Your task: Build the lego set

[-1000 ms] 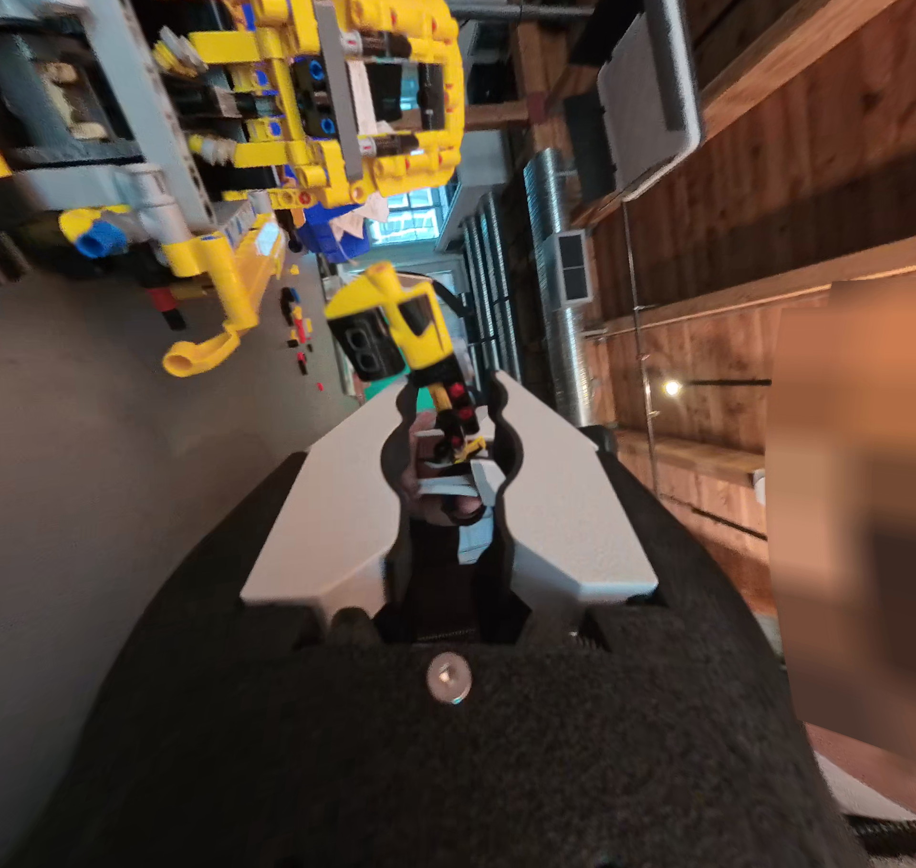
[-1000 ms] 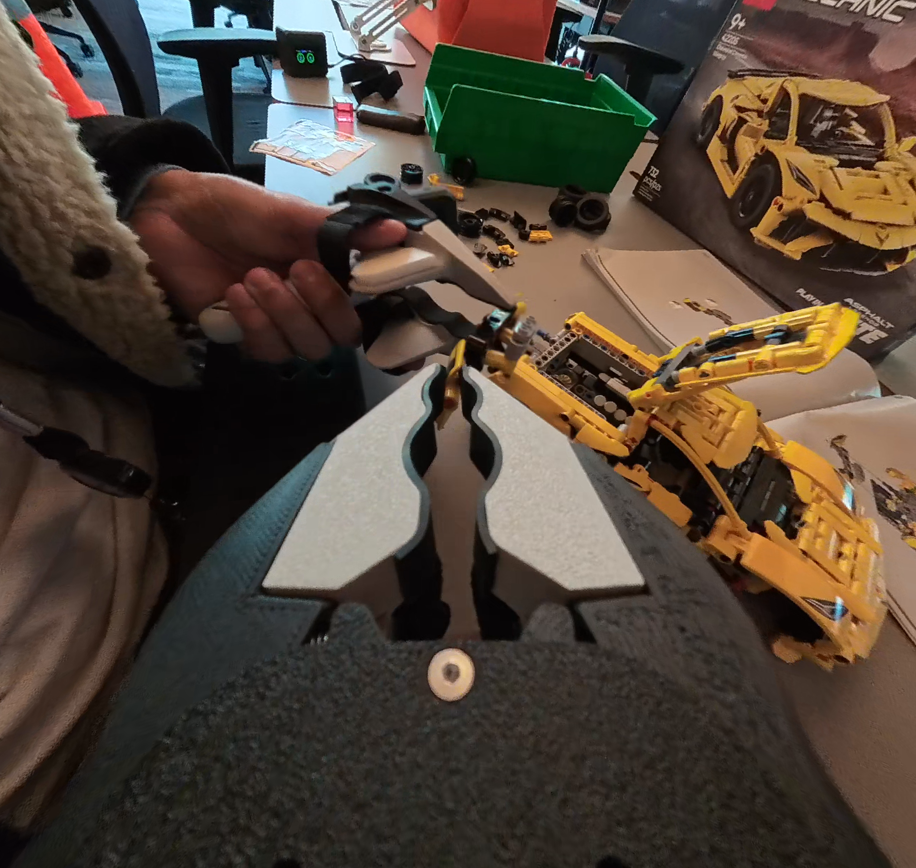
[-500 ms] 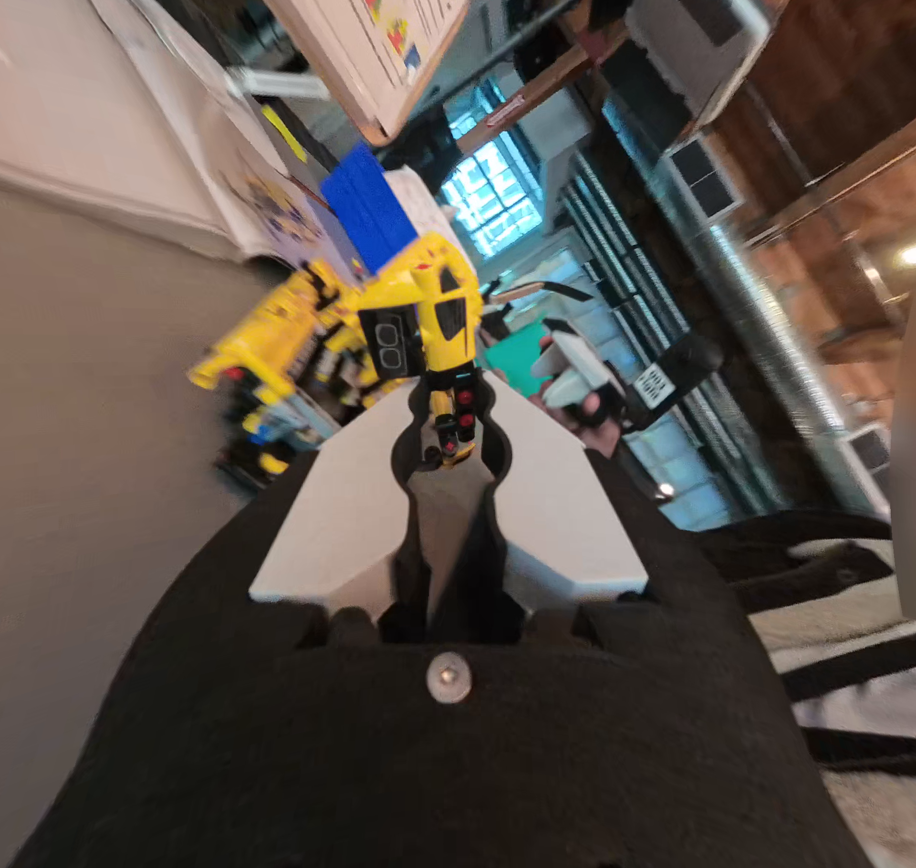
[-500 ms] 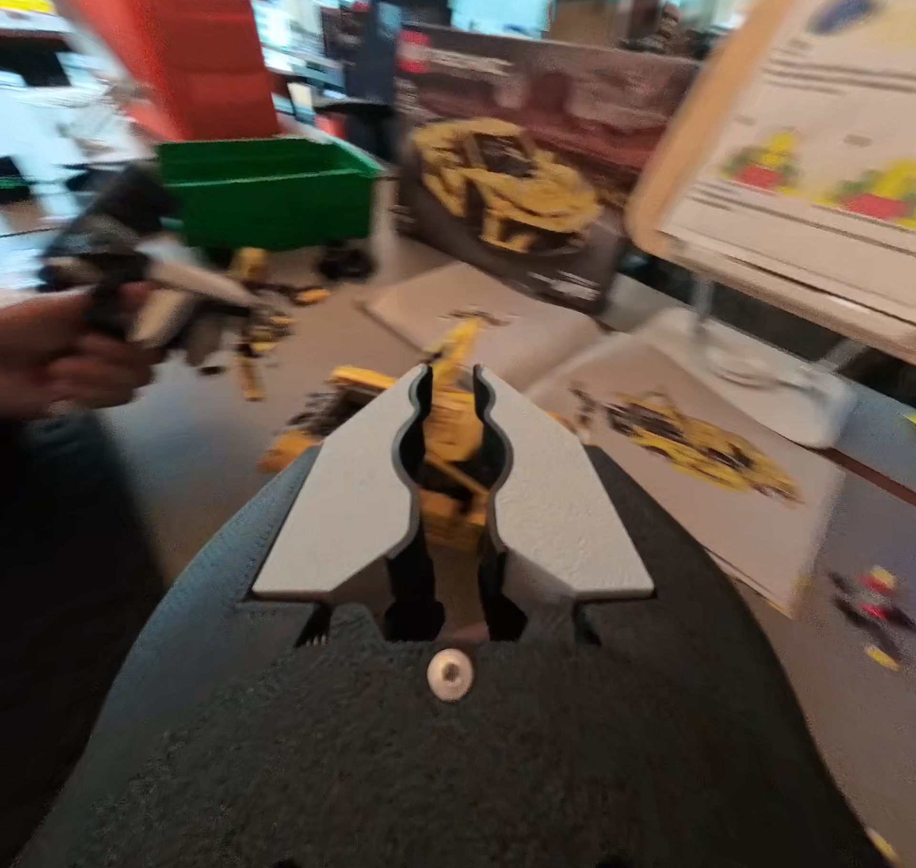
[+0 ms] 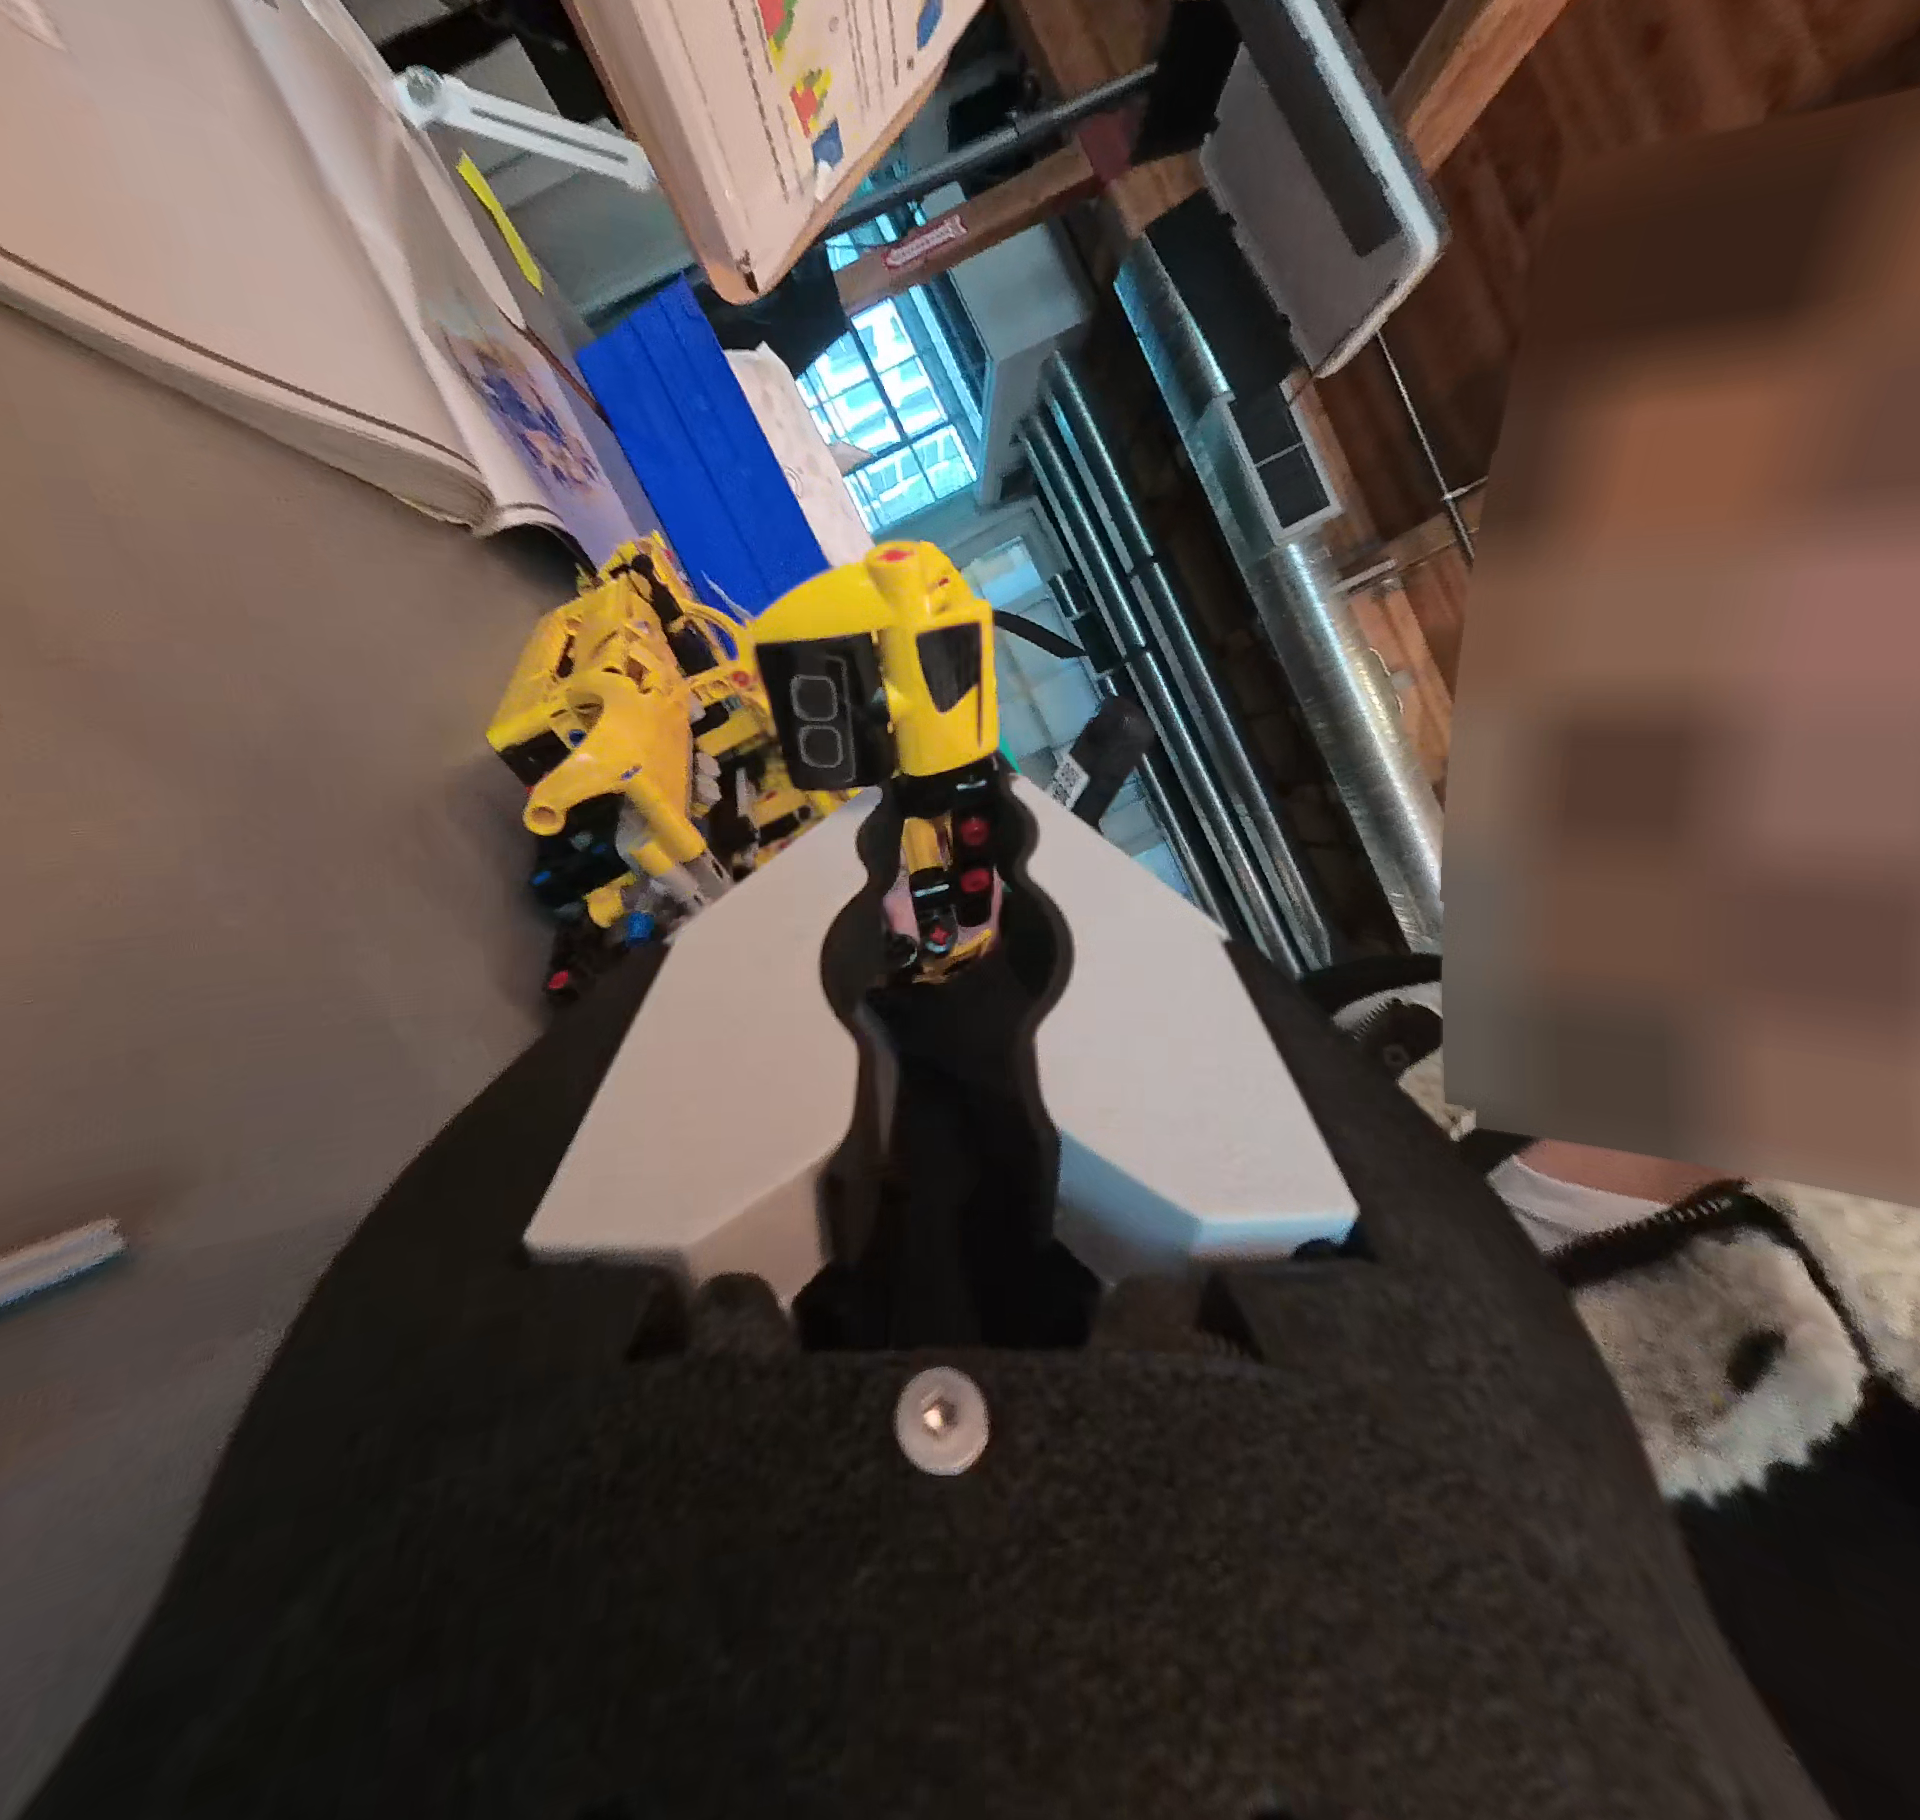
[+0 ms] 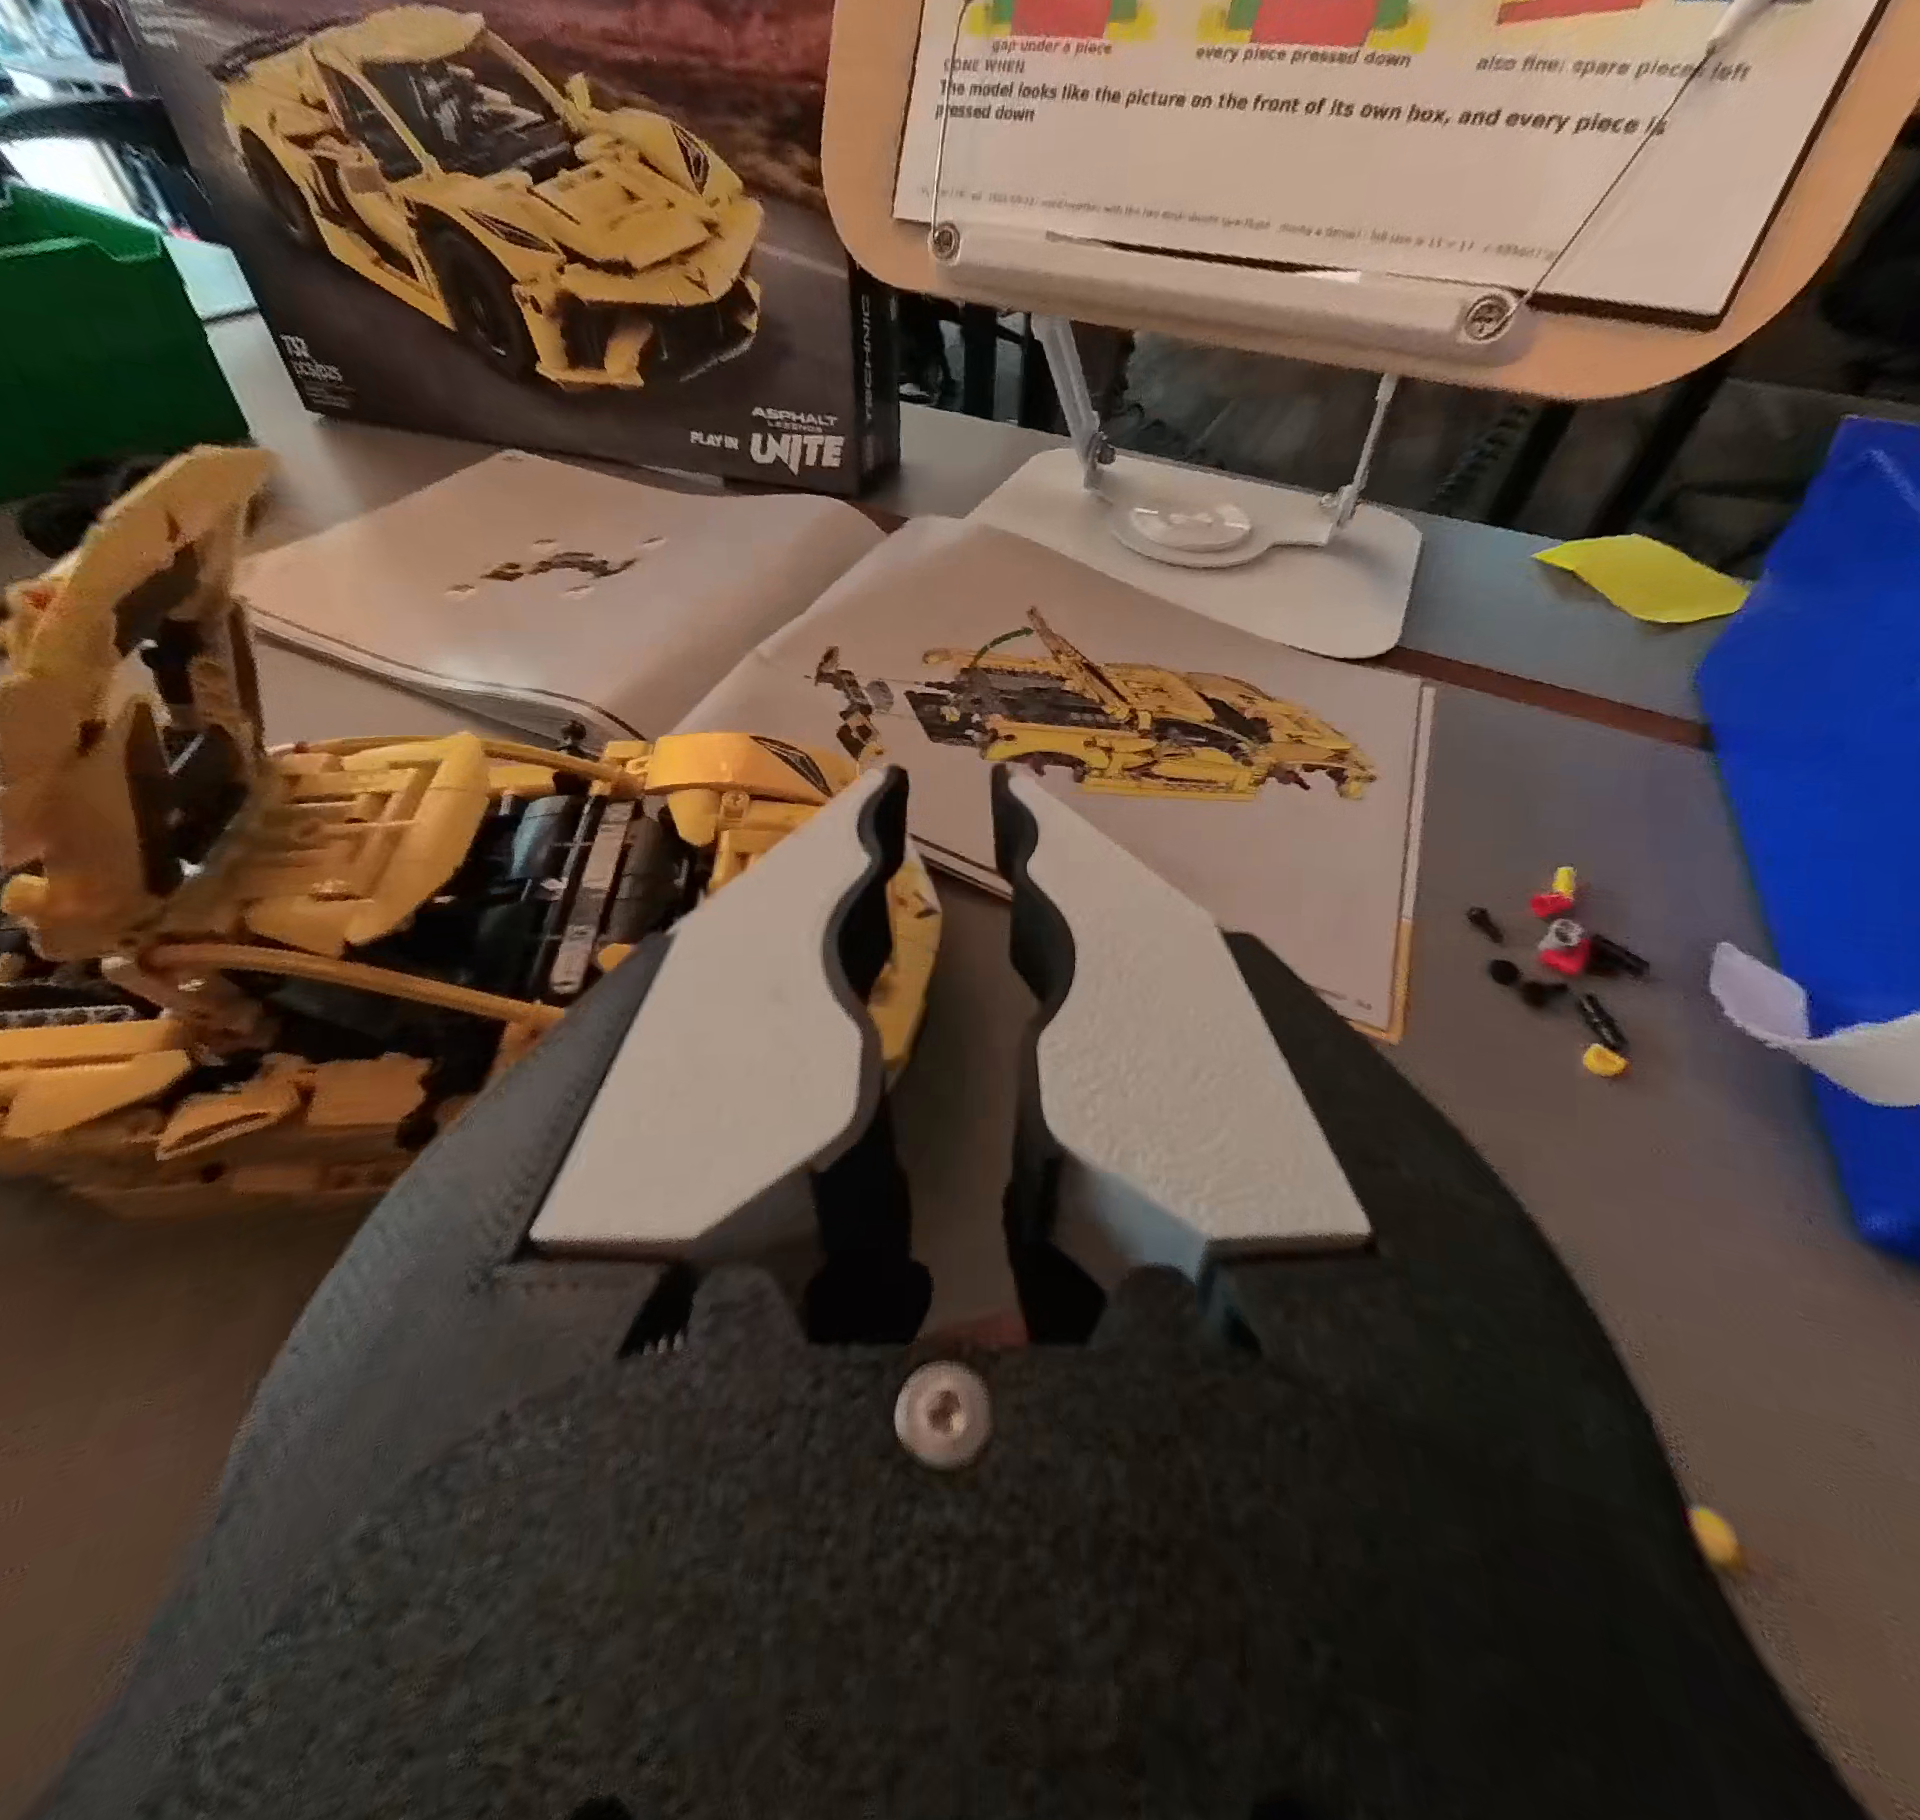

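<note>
My left gripper [image 5: 943, 814] is shut on the stem of a small yellow and black lego sub-assembly [image 5: 883, 700] and holds it in the air, clear of the table. The partly built yellow lego car [image 5: 623, 731] rests on the grey table beyond it. In the right wrist view the car [image 6: 416, 887] lies at the left with a yellow body panel [image 6: 135, 648] raised. My right gripper [image 6: 945, 794] is open and empty, just past the car's right end and above the open instruction booklet [image 6: 1091, 731].
The set's box [image 6: 520, 191] and a document stand [image 6: 1247, 544] are at the back. A blue bin [image 6: 1829, 783] is on the right and a green bin [image 6: 83, 347] at far left. Small loose pieces [image 6: 1558, 949] lie right of the booklet. A yellow note [image 6: 1642, 575] lies near the stand. Left tips to right tips: about 30 cm.
My right gripper let go of the car's end, opened a little and swung right over the booklet. My left gripper drew back from the car, still holding the sub-assembly. The car now rests on the table.
</note>
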Available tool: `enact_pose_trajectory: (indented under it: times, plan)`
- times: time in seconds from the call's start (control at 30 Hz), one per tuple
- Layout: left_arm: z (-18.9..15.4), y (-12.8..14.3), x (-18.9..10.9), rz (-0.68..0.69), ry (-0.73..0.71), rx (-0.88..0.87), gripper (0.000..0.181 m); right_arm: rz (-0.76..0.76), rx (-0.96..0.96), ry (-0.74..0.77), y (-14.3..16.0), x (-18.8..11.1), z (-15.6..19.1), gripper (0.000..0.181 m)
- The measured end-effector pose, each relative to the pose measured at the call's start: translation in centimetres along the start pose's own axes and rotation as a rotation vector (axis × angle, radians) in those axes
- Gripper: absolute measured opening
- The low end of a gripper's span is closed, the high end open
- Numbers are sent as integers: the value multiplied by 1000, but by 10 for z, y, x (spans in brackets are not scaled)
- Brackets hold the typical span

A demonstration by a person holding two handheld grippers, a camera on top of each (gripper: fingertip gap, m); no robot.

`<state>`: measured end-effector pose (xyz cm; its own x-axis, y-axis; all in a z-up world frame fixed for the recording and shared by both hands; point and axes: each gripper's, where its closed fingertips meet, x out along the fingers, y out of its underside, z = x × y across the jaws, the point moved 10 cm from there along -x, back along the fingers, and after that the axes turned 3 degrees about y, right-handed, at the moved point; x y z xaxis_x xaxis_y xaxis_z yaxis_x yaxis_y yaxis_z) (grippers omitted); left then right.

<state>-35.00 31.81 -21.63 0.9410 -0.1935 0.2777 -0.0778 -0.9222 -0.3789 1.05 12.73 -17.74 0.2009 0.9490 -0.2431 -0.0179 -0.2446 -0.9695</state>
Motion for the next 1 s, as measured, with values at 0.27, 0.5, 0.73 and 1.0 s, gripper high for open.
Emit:
enact_pose_trajectory:
  times: [0.27,0.5,0.73,1.0]
  plan:
    - [0,2,5,38,37,-10,17,51,74,-55,7,7,-2,18]
    - [-1,2,6,38,57,-16,17,47,113,-83,7,7,-3,18]
    - [-4,3,6,41,62,-3,17,39,89,-87,5,6,1,18]
    - [-14,3,6,29,245,-30,17,25,84,-93,3,3,2,17]
